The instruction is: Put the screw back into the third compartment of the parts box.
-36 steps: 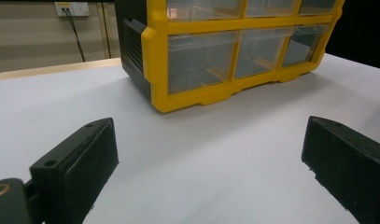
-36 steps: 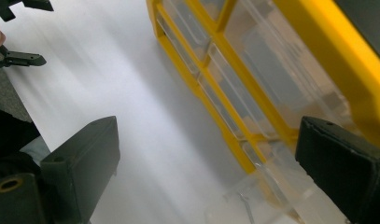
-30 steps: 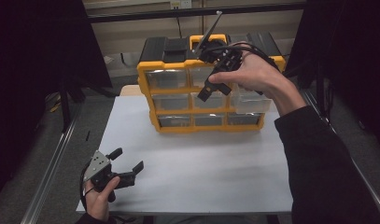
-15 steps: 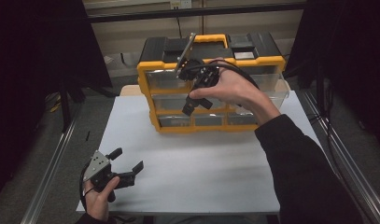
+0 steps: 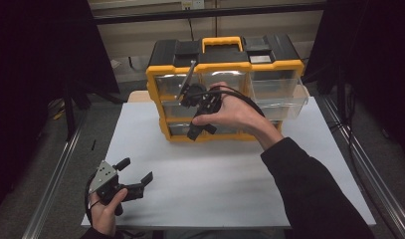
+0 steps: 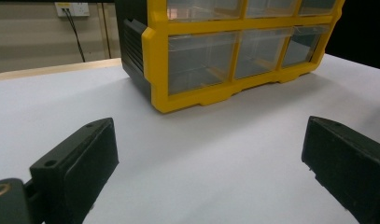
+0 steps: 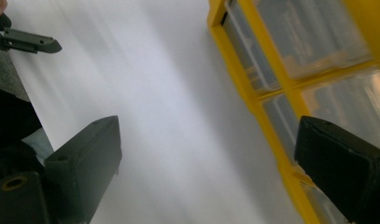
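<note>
Spread wide on both grippers, pinching nothing. Right gripper (image 5: 197,117) up close to the yellow plastic box of clear drawers (image 5: 225,94) at the back of the white table (image 5: 230,184) — top right drawer (image 5: 279,92) pulled out. Left gripper (image 5: 128,181) low, well apart. Probably early: no drawer grabbed yet.

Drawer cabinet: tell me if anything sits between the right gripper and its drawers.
Nothing visible does. The right gripper hangs open in front of the drawer cabinet, near its lower left drawers; between them lies just bare white table. The left gripper rests far off at the table's near left corner.
</note>
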Motion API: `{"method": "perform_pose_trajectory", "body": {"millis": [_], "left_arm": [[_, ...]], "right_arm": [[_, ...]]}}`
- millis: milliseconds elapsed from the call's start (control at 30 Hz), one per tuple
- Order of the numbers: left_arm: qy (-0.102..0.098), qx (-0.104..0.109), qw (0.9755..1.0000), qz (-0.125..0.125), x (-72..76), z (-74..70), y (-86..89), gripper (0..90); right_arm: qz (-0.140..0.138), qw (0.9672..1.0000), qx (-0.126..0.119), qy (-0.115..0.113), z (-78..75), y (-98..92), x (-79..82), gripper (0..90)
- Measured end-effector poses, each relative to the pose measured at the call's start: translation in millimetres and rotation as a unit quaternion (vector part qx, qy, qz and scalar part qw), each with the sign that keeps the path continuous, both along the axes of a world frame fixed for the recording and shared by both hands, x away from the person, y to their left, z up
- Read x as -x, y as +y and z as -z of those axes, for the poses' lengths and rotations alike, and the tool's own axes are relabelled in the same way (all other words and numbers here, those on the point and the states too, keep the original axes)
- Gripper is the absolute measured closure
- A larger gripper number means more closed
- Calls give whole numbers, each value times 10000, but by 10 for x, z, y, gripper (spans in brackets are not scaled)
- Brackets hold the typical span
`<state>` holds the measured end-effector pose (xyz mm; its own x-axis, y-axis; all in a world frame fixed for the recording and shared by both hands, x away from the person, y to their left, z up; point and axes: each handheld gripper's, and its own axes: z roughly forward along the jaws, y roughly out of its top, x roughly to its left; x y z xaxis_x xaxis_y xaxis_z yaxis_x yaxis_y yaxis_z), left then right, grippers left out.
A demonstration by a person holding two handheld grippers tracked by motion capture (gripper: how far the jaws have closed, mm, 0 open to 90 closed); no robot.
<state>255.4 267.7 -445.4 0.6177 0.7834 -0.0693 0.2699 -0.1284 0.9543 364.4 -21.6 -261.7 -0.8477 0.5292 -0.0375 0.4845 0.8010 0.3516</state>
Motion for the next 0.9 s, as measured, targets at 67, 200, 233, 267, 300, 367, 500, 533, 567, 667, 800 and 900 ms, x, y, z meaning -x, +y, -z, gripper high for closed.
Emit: {"method": "perform_pose_trajectory", "body": {"millis": [67,200,233,267,300,367,500,533,567,667,800,900], "left_arm": [[-6,0,10000,4,-1,-1,-1,35],[4,-1,10000,5,-1,1,-1,35],[2,1,10000,5,0,0,-1,35],[1,-4,10000,6,0,0,-1,35],[3,-2,10000,7,0,0,-1,35],[1,-3,10000,7,0,0,-1,35],[1,-8,10000,4,0,1,-2,35],[1,-7,10000,5,0,1,-2,35],[-1,-7,10000,4,1,1,-1,35],[4,-3,10000,4,-1,2,0,35],[0,-17,10000,9,-1,2,-1,35],[1,-8,10000,7,-1,2,0,35]], "right_arm": [[-26,10000,-7,31,68,4,5,66],[6,9999,-28,110,188,4,6,64],[49,9998,-29,164,210,5,12,64],[25,9999,-38,158,239,0,10,64],[19,9999,-28,162,267,-1,13,64],[25,9998,-36,174,320,-8,22,64],[17,9996,-91,250,435,-31,29,64],[31,9996,-100,273,462,-38,28,64],[33,9995,-108,288,493,-44,24,64],[72,9993,-151,345,575,-64,23,66],[109,9991,-185,354,665,-82,25,65],[115,9989,-222,408,728,-95,36,65]]}}
